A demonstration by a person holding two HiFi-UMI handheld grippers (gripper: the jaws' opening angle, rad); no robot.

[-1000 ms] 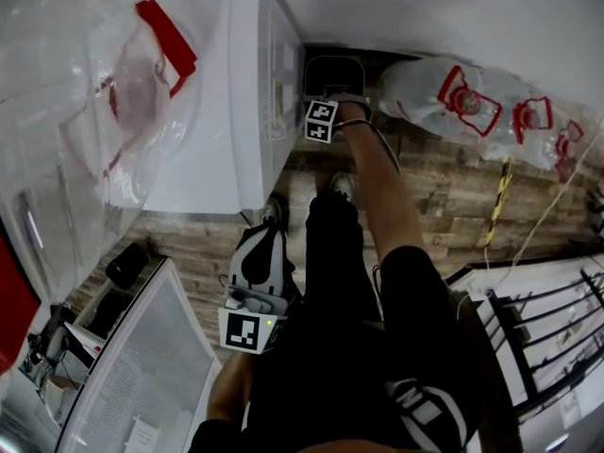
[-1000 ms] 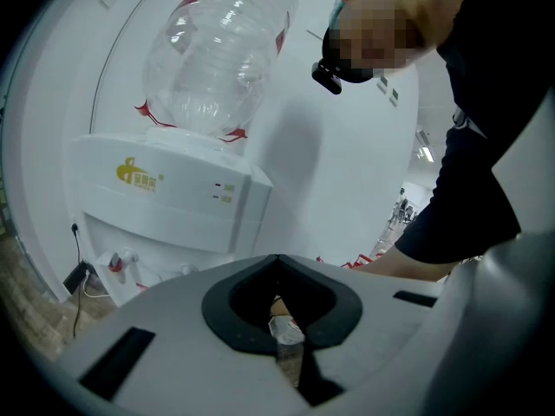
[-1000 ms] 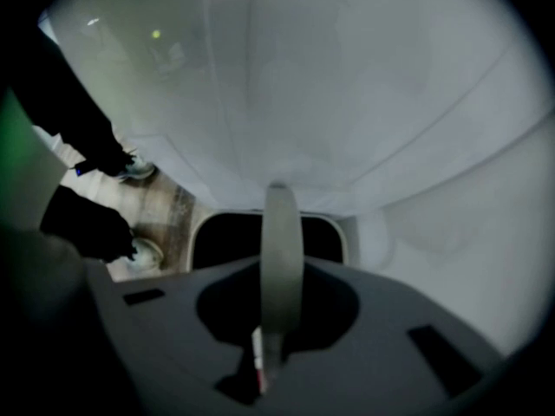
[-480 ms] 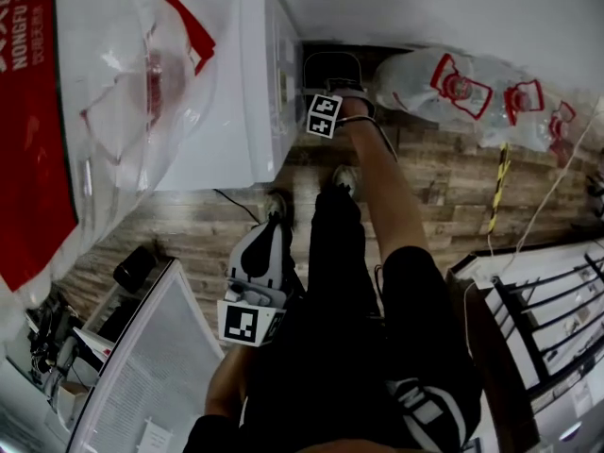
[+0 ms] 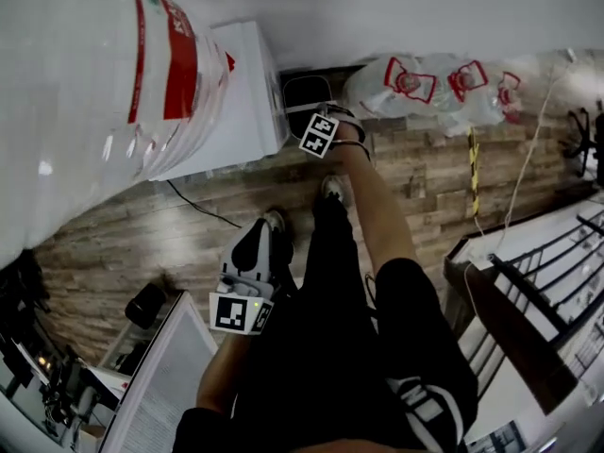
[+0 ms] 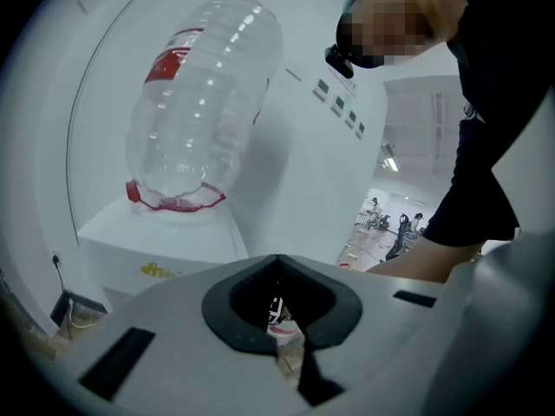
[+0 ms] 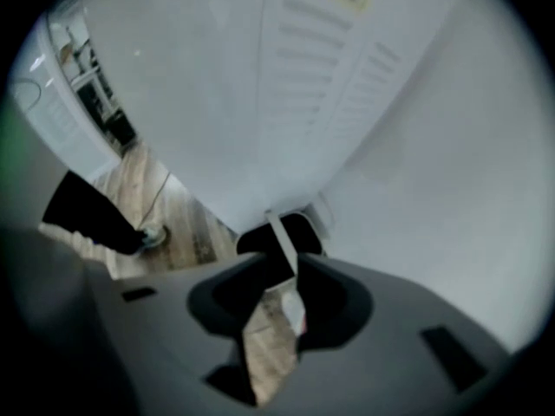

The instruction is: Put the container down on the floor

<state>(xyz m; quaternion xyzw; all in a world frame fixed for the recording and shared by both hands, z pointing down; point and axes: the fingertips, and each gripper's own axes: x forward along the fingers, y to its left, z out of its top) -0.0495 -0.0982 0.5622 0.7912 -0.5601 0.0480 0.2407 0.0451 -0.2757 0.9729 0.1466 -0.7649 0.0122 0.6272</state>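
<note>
Head view: the container [image 5: 304,92] sits on the wood-plank floor [image 5: 189,225] at the far end of the scene. It is tucked into the corner between the white water dispenser [image 5: 247,74] on its left and the wall behind. The right gripper [image 5: 319,113] hangs just over its near rim at the end of an outstretched arm. In the right gripper view the jaws stand wide apart and are closing slightly at this moment. Bare floor shows in the gap and nothing is pinched; the container lies just beyond the tips. The left gripper [image 5: 257,239] is held low beside the person's legs, its jaws all but pressed together and empty.

The set-down looks complete, so the step in hand is judged to be the release. To do it well:
- hold the jaws clear of the rim;
- draw the right gripper straight back toward the near side;
- avoid nudging the container against the dispenser.

The container appears dark, rigid and round-cornered, with a pale strip across it, possibly a handle. It is probably light plastic, so a snag could tip it. The floor is matt, grained planking. The inverted bottle [image 5: 104,92] on the dispenser is clear ribbed plastic with a red label.
</note>
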